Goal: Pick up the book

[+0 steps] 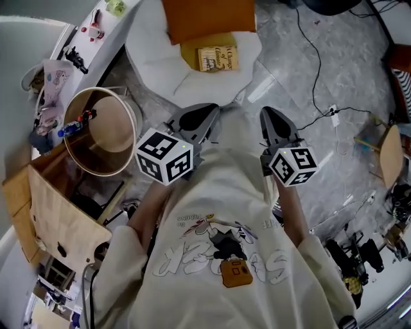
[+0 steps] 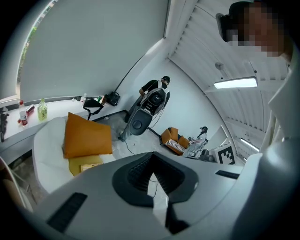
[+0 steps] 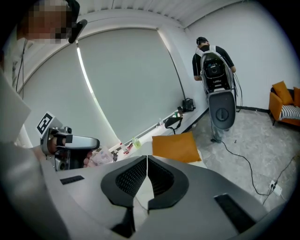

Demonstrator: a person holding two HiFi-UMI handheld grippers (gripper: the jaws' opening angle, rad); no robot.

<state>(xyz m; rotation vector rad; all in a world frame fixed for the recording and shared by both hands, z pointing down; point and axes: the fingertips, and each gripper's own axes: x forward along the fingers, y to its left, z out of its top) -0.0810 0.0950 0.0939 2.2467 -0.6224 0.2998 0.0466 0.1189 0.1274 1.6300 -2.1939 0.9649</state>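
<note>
A: Where is the book (image 1: 218, 58) lying right now?

B: It is lying flat on a yellow pad (image 1: 191, 54) on the white seat (image 1: 151, 61), at about twelve o'clock from both grippers in the head view and well apart from them. An orange cushion (image 1: 209, 19) is sitting just beside it at its twelve o'clock.

A: And the grippers?

B: The left gripper (image 1: 204, 110) is clenched with nothing between its jaws. The right gripper (image 1: 268, 115) is clenched and empty too (each gripper's own view is showing the pads meeting).

A: So what are you worrying about?

B: Mostly the closed jaws. If they are not opening before the reach ends, I think they are going to shove the book across the pad instead of taking it. The seat looks soft as well, so a jaw pressing down could be sinking the book into the padding, leaving no edge to slide under.

A: Anything else?

B: A grip on the cover alone could be letting the pages flop open. The orange cushion is also sitting close enough to get snagged.

A: How is the book looking?

B: It is showing a thin tan cover with dark lettering, too small for me to read reliably. Its colour is blending with the yellow pad, so its edges could be easy to misjudge.
</note>
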